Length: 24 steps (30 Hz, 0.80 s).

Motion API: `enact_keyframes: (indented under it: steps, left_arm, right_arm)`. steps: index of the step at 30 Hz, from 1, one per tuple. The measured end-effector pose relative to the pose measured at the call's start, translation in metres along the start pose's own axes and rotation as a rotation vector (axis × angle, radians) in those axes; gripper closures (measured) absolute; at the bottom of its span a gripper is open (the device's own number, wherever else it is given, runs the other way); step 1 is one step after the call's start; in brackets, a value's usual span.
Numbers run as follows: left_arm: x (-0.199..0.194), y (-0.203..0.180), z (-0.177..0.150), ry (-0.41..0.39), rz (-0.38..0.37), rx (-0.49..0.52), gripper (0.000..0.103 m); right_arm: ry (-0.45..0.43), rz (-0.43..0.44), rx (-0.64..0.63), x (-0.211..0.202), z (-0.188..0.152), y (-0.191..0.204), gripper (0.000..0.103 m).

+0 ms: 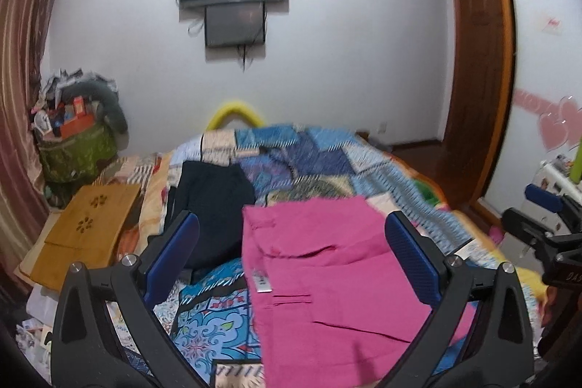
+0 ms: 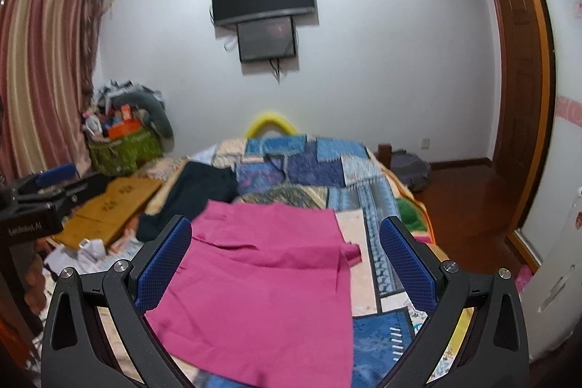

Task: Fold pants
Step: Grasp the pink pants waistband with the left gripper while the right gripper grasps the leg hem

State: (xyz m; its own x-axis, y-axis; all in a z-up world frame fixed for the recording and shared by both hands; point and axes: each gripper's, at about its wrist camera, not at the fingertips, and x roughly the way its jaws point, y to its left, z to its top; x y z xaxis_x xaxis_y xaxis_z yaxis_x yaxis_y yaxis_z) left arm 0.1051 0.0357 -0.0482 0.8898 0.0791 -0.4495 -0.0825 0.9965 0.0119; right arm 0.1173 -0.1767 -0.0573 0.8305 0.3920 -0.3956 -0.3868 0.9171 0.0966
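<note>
Pants flat below both splayed, empty grippers

Dim, even indoor light with soft shadows. Both views show motion blur, strongest on the quilt. Fisheye bends walls, and black vignette rims the corners.

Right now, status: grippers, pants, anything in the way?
Left gripper open, empty; right gripper open, empty. Pink pants flat on the quilt, not held. Dark garment lies beside them to the left, not on them.
</note>
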Motion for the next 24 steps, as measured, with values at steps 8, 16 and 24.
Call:
enact_keyframes:
  steps: [8, 16, 24]
  left_arm:
    - [0.102, 0.034, -0.019, 0.233, 0.035, -0.013, 0.0]
    - [0.17, 0.052, -0.037, 0.393, 0.059, 0.018, 0.019]
    - [0.21, 0.054, -0.048, 0.555, -0.011, 0.022, 0.041]
  right_arm:
    - [0.183, 0.008, 0.022, 0.057, -0.017, -0.033, 0.0]
    - [0.336, 0.036, 0.087, 0.103, -0.033, -0.07, 0.01]
    - [0.443, 0.076, 0.082, 0.139, -0.04, -0.091, 0.028]
